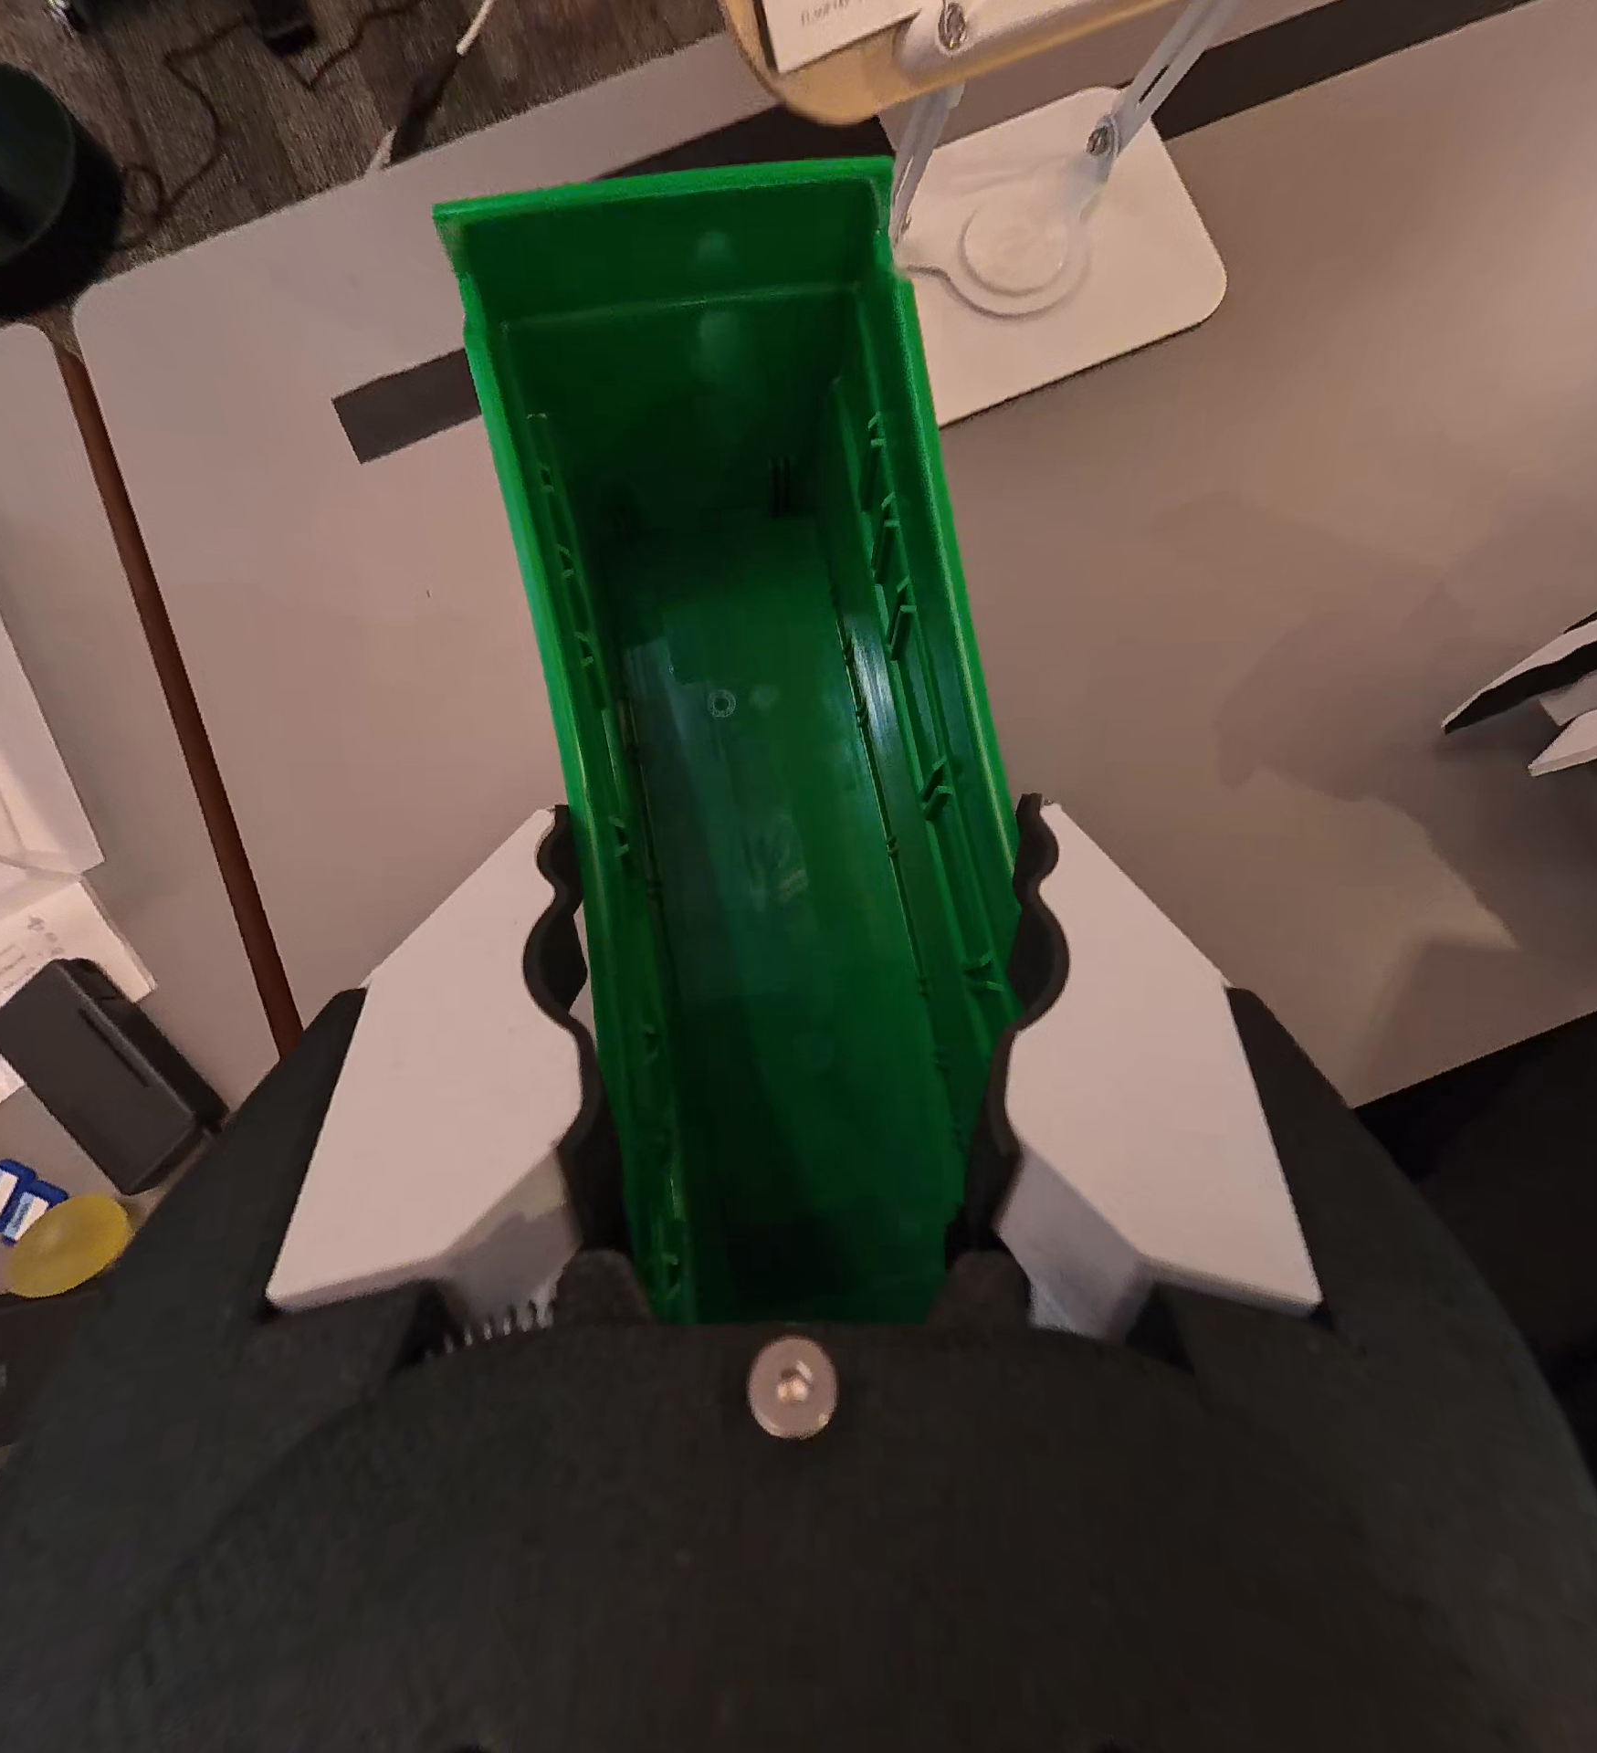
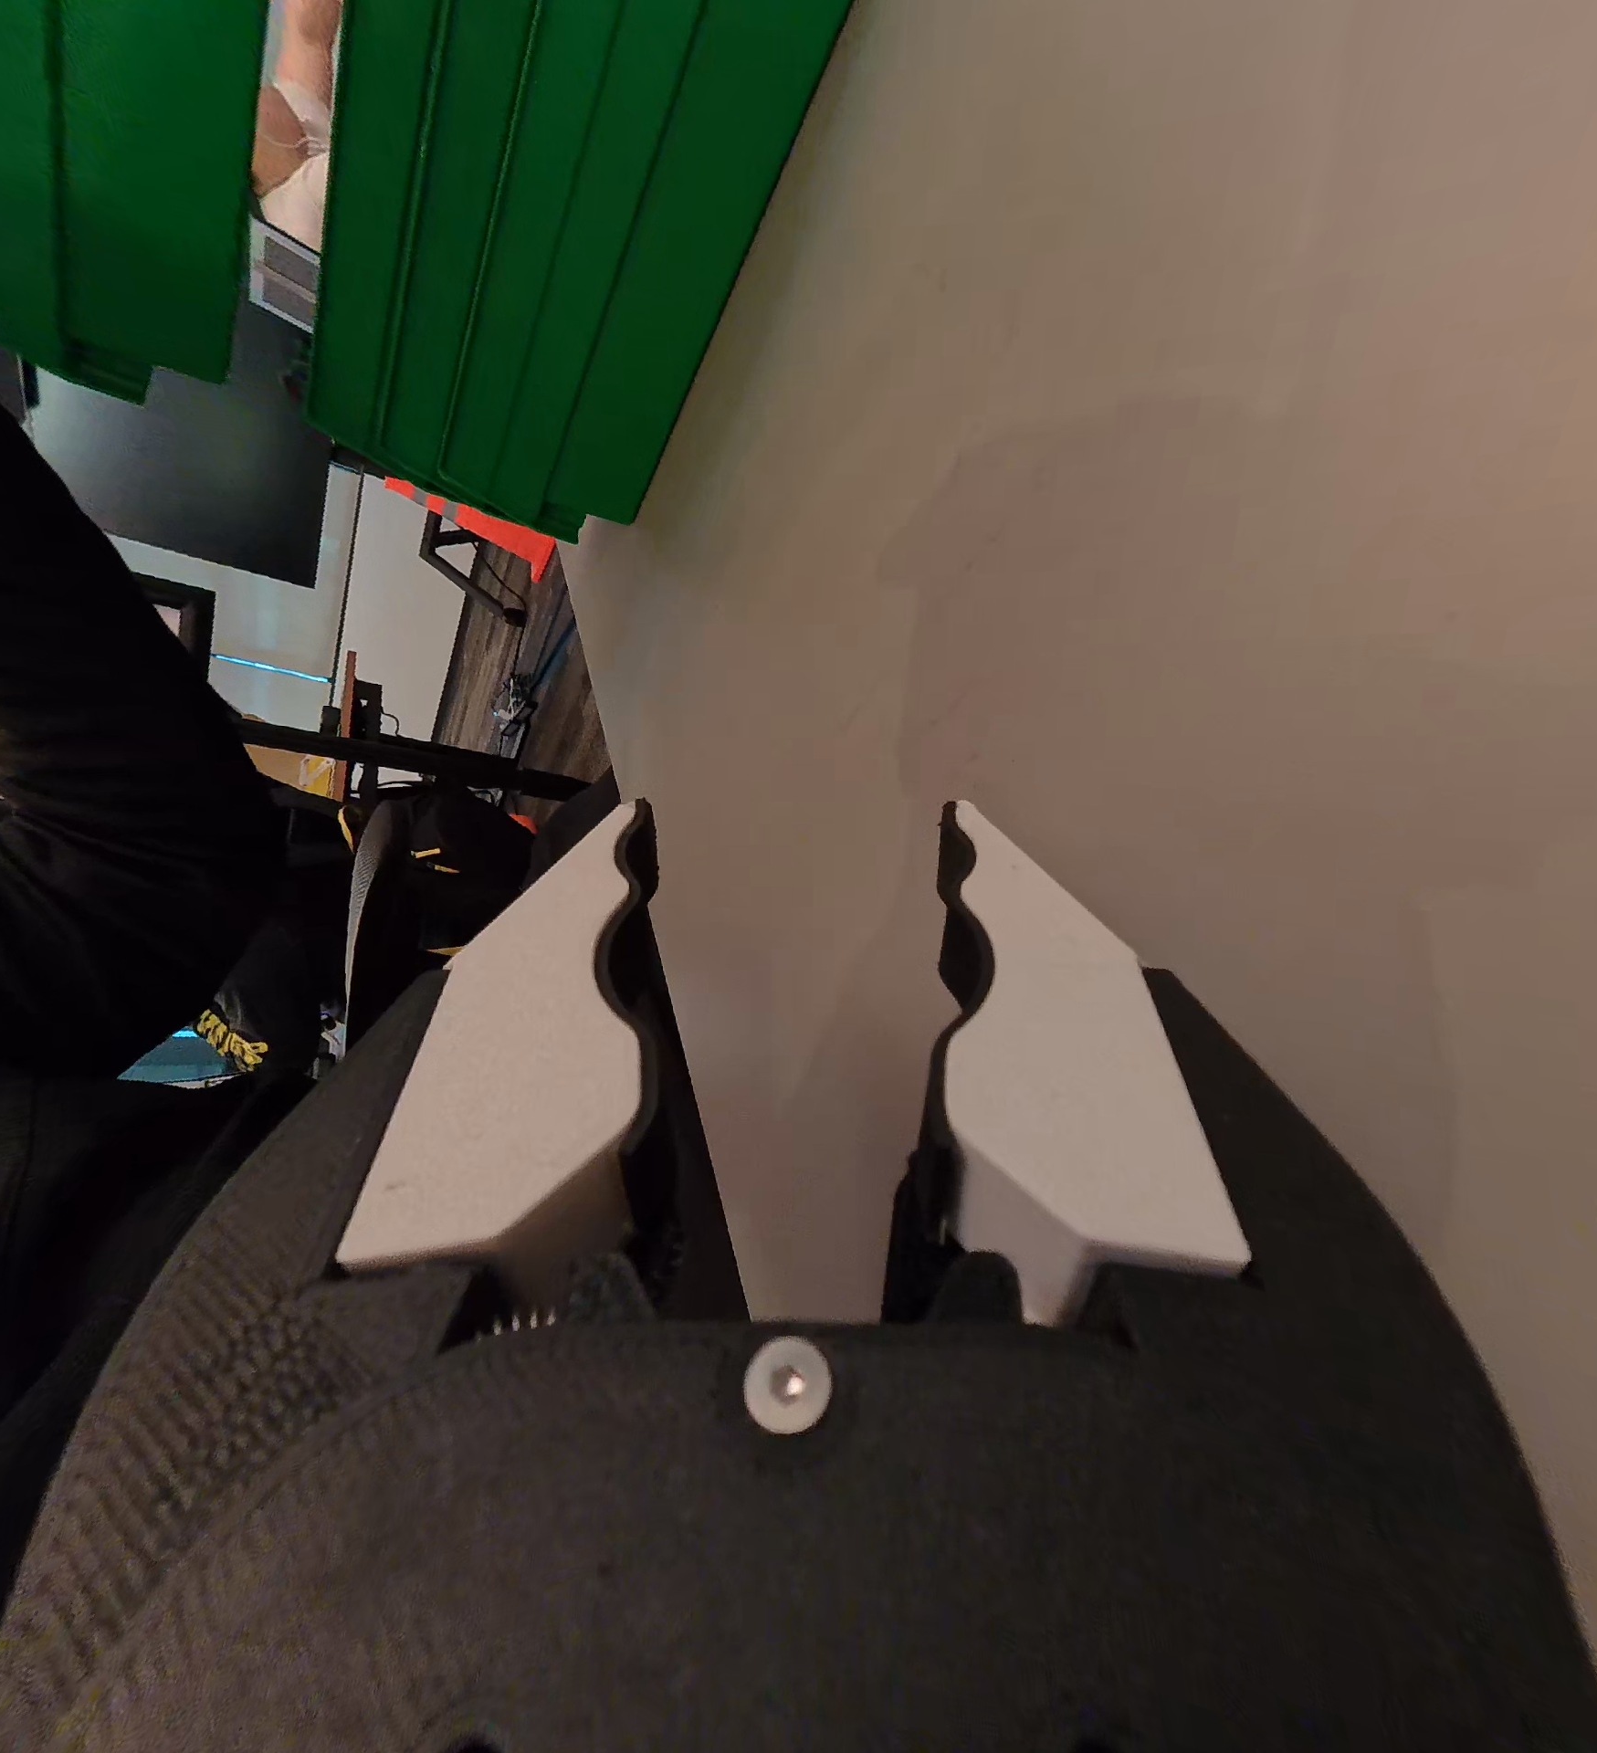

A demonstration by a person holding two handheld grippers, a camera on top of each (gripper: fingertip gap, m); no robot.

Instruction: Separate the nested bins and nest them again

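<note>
Black textured housing is filling the foreground of both views, with a steel screw at its centre. Left gripper point(image 1: 794, 949) is gripping a green bin point(image 1: 737, 759) across its width, jaws pressing on the 2 outer side walls, wavy black pads point(image 1: 555, 939) bearing on the plastic. This bin is standing out along the fingers over the grey table point(image 1: 1250, 588); whether it is resting on the table cannot be told. Its interior is glossy, long and narrow, with ribbed side walls and a stepped rim at the far end. Only the left view is showing the lamp base point(image 1: 1107, 275), white and rounded, beyond the bin, a black tape strip point(image 1: 401, 408), and clutter at the left edge. The other gripper is showing at its right edge.

Right gripper point(image 2: 799, 825) is empty, jaws spread, white angular fingers point(image 2: 529, 1024) over bare table point(image 2: 1202, 474). Only this view is showing 2 bins from outside: 1 bin point(image 2: 548, 247) with smooth stepped walls against the table, another point(image 2: 83, 171) at far left. A black sleeve point(image 2: 64, 740) is crossing the left side.
</note>
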